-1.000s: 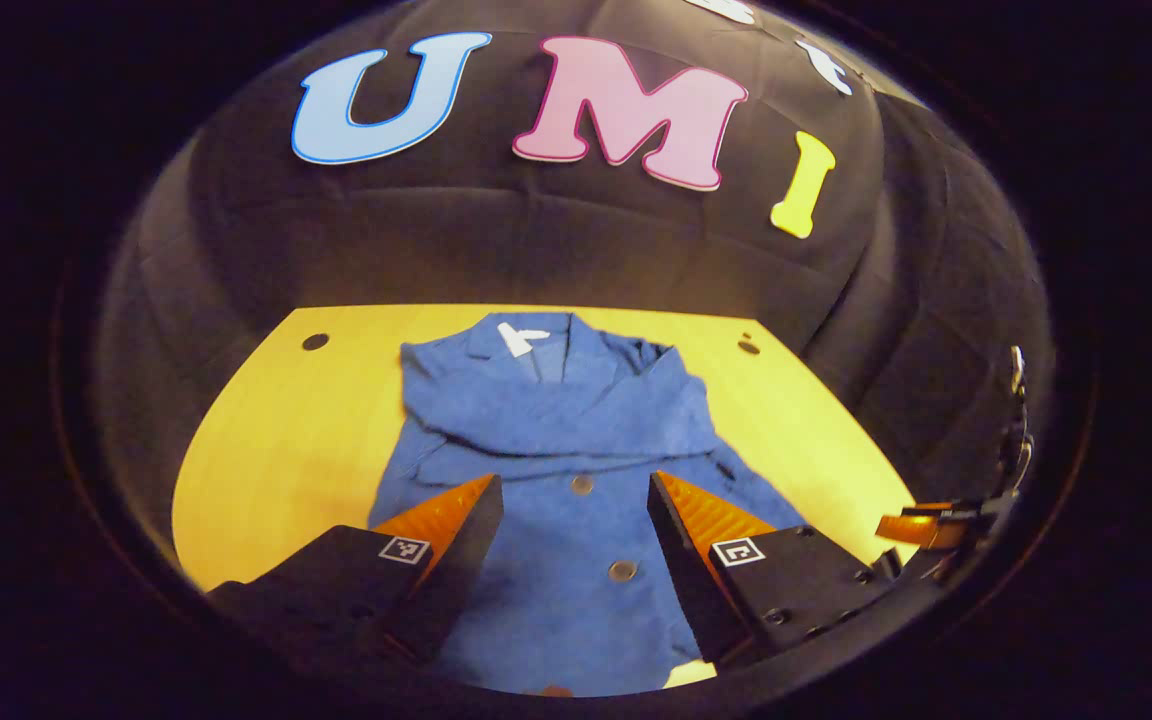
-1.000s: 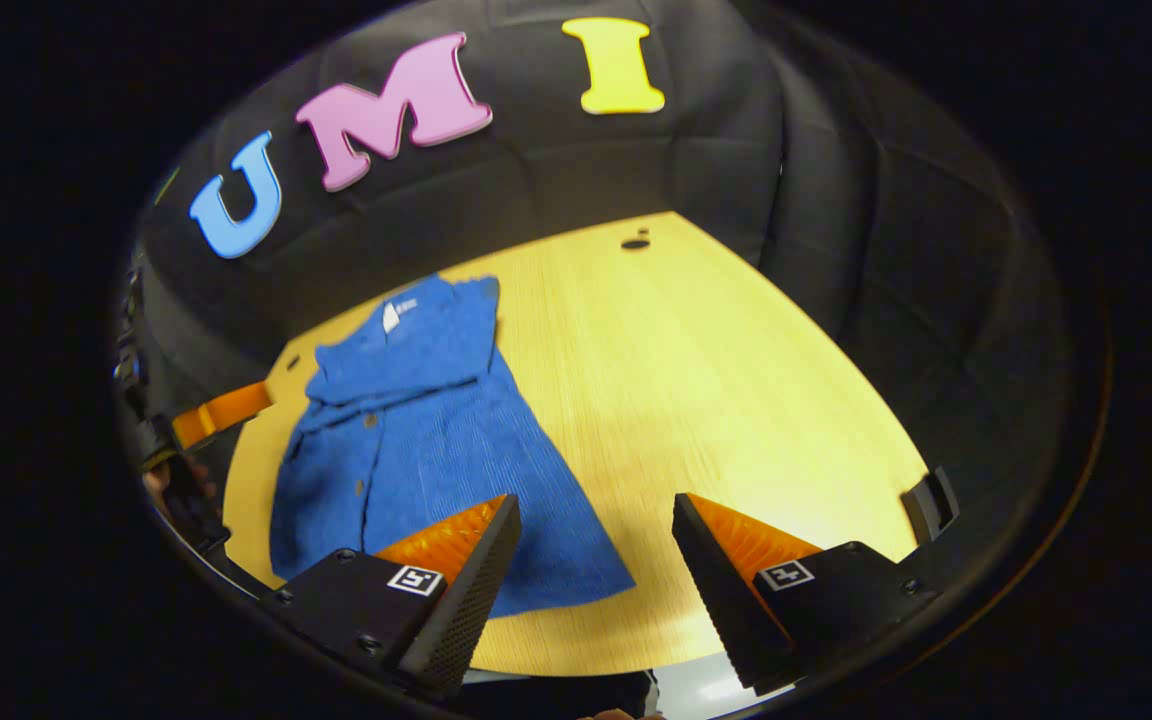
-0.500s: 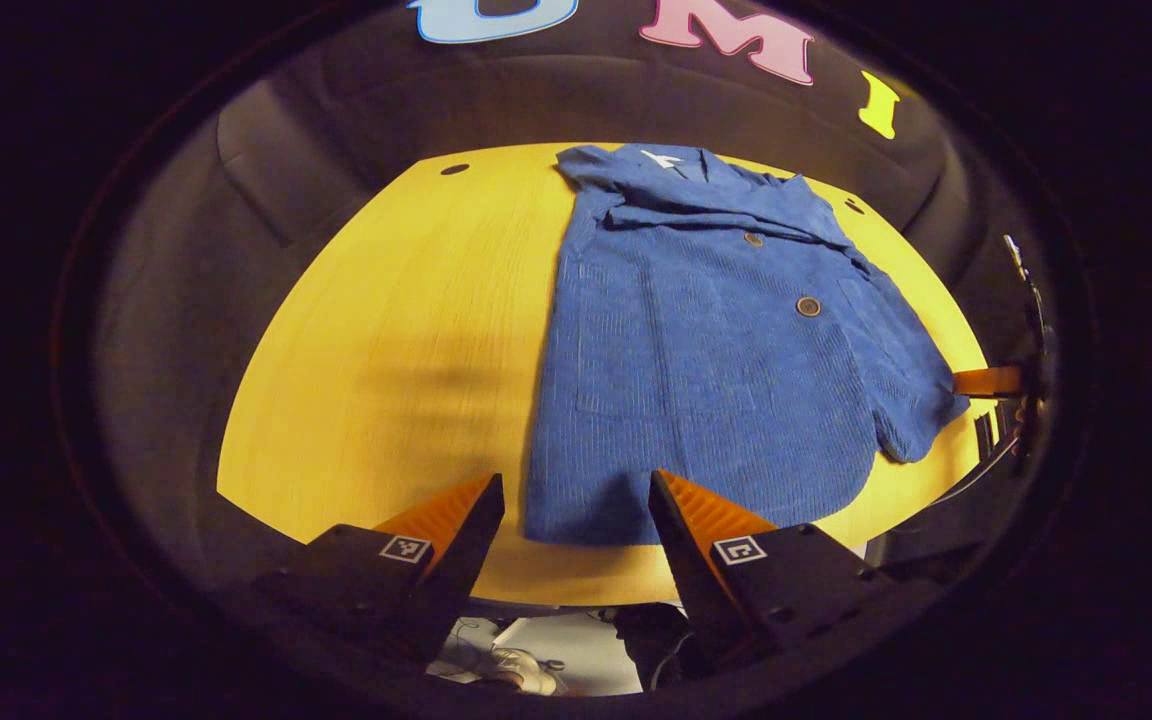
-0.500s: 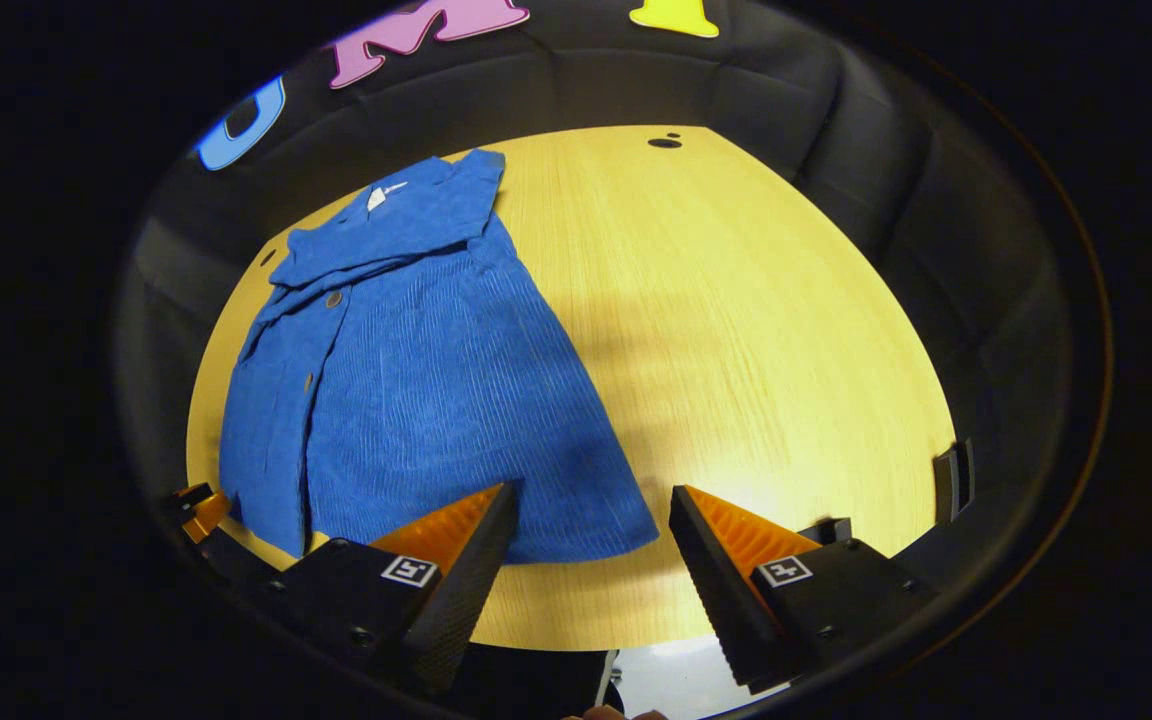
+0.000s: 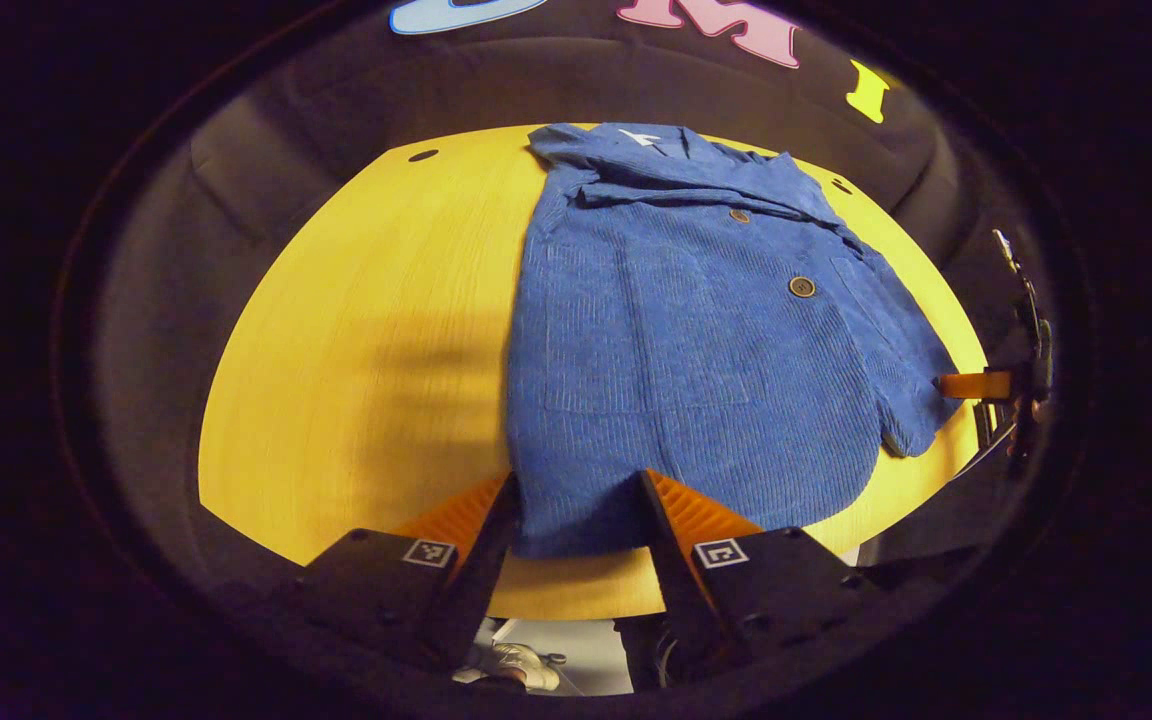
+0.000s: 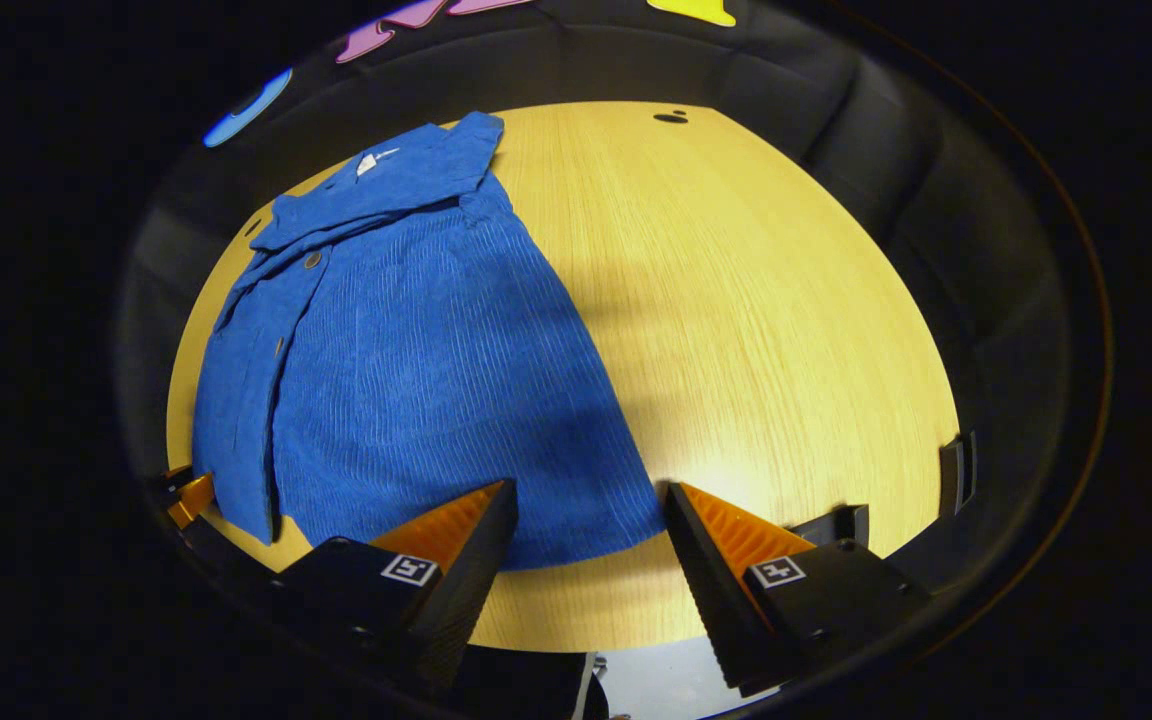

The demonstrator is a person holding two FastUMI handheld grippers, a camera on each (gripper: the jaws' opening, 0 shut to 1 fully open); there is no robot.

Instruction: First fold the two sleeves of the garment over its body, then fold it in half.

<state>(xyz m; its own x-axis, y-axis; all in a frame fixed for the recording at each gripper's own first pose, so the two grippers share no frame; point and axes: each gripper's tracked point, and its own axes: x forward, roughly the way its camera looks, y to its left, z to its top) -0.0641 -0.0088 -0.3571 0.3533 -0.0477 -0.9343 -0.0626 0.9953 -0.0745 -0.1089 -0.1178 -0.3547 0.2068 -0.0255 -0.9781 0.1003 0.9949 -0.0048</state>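
Blue corduroy button-front garment: flat on yellow wooden desk, sleeves seemingly folded over its body. Step: halving fold. Left tool and right tool: spread at hem corners. Next: pinch hem, carry toward collar.

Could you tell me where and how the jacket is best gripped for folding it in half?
Probably the near hem corners, from the table's front edge: the jacket lies flat, sleeves folded in, and each open gripper, left and right, already straddles one.

Warm overhead light, soft shadows on table, fisheye-warped edges
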